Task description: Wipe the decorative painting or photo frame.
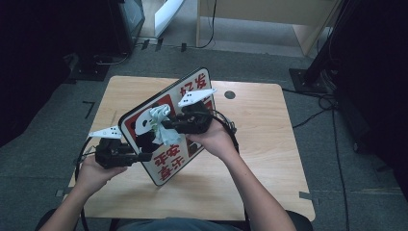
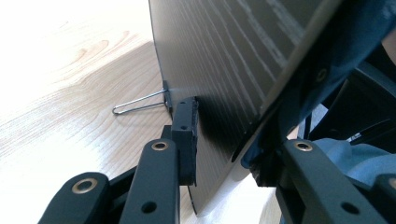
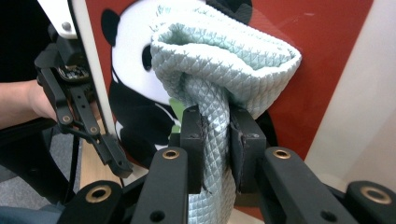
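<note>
Two grippers at work over a pale wooden table (image 1: pixel 269 144), seen from above. At left, left gripper (image 1: pixel 144 156) clamped on the near edge of a panda sign board (image 1: pixel 192 89), propping it tilted on its lower edge near the table's middle. In the left gripper view, one pad (image 2: pixel 184 140) flat against the board's dark ribbed back (image 2: pixel 224 70), the other jaw on the far face; a wire clip (image 2: pixel 137 103) at the board's edge, above the wood. Further right, right gripper (image 1: pixel 166 125) closed on a bunched pale mint cloth (image 1: pixel 161 118), the wad resting against the printed face over the panda. In the right gripper view, pads (image 3: pixel 191 140) squeezing the quilted cloth (image 3: pixel 219 56) by a narrow neck, a puffed fold above touching the red and white print (image 3: pixel 327 51).

To wipe well, as judged from here: left grip kept firm and still, since a tilted board could pivot or slip under pressure. Light, even pressure through the soft fold only, hard jaw tips kept off the print. Long strokes across the face, away from the clamped edge. Cloth pinched by little material, so risk of pulling free on a hard drag.
</note>
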`<action>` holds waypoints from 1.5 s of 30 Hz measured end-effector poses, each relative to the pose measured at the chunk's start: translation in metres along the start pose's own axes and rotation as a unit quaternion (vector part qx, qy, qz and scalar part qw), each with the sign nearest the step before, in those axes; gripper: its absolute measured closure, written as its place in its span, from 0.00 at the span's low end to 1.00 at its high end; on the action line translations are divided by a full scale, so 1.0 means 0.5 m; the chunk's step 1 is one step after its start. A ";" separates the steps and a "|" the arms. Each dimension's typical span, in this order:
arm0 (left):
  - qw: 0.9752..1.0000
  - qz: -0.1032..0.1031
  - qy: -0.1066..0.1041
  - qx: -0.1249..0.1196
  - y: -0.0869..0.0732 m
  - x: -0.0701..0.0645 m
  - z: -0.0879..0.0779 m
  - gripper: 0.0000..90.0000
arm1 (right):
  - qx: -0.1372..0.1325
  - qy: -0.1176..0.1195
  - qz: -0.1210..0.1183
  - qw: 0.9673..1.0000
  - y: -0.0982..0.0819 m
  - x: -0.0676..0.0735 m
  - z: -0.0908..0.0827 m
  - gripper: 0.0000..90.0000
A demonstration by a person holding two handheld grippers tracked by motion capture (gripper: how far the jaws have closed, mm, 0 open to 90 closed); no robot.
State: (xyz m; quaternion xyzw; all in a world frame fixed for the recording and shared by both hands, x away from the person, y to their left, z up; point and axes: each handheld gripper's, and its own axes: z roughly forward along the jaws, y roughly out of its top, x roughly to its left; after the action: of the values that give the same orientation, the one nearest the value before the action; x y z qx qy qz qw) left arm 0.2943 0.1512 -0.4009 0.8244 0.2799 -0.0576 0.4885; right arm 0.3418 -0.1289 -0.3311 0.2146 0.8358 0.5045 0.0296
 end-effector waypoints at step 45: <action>1.000 0.000 -0.002 -0.001 0.000 0.001 0.001 0.76 | 0.010 0.008 0.013 1.000 -0.126 -0.006 0.032 0.86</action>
State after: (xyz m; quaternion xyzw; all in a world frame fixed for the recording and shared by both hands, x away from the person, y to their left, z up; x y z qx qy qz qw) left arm 0.2946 0.1509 -0.4015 0.8241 0.2787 -0.0593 0.4896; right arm 0.3280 -0.1421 -0.3934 0.2217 0.8380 0.4985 0.0142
